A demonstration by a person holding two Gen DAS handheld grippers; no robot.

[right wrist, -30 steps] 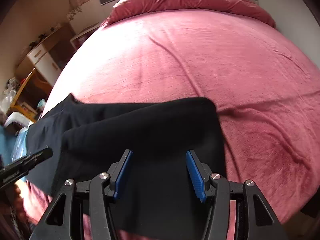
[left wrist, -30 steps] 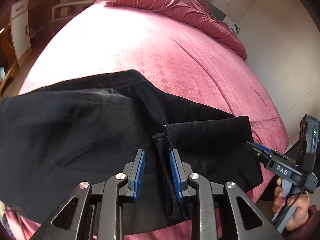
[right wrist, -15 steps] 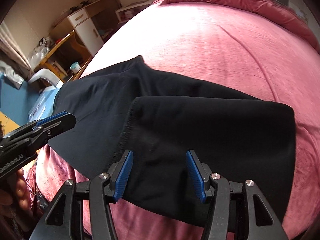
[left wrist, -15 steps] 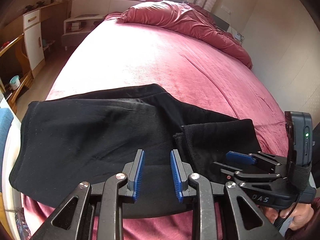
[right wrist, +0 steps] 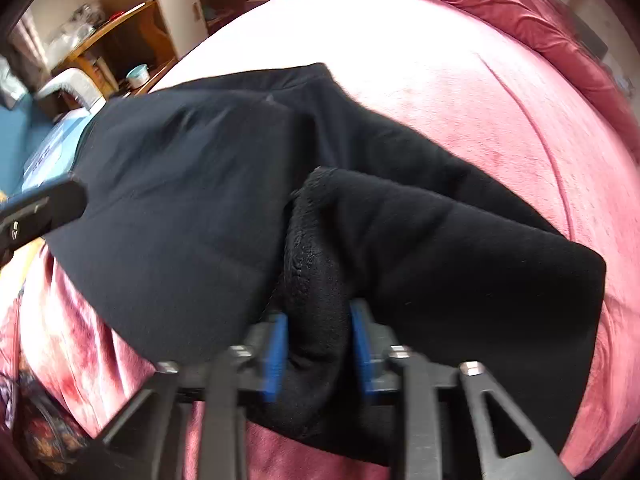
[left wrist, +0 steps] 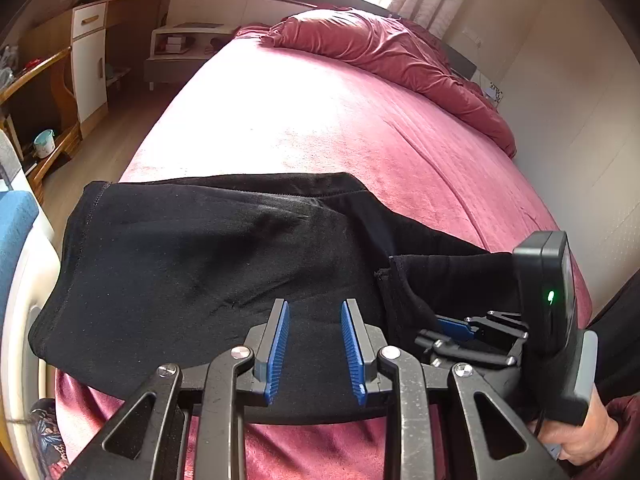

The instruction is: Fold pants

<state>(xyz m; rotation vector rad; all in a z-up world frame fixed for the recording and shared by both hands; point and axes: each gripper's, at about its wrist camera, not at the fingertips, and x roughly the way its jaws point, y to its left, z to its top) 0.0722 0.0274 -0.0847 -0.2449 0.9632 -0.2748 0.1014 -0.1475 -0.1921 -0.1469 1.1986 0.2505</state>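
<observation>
Black pants (left wrist: 208, 264) lie across the near end of a red bed (left wrist: 320, 120), with one end folded back over the rest (right wrist: 460, 248). My left gripper (left wrist: 315, 308) hovers over the flat middle of the pants, open, with nothing between its blue pads. My right gripper (right wrist: 316, 320) is at the edge of the folded layer. Its jaws are closing, and a bunched ridge of black fabric (right wrist: 316, 264) fills the gap and touches both pads. In the left wrist view the right gripper (left wrist: 452, 326) sits low at the right, a hand (left wrist: 576, 440) on its handle.
A crumpled red duvet (left wrist: 384, 48) lies at the head of the bed. To the left stand a white cabinet (left wrist: 90, 60), a wooden desk (left wrist: 36, 80) and a low shelf (left wrist: 188, 44). A wall (left wrist: 580, 140) runs close along the right. A blue and white thing (left wrist: 16, 232) stands at the near left.
The right gripper swung left over the folded layer and narrowed its jaws onto the layer's edge, which bunched up. The left gripper slid left, off the folded hem that lay between its pads.
</observation>
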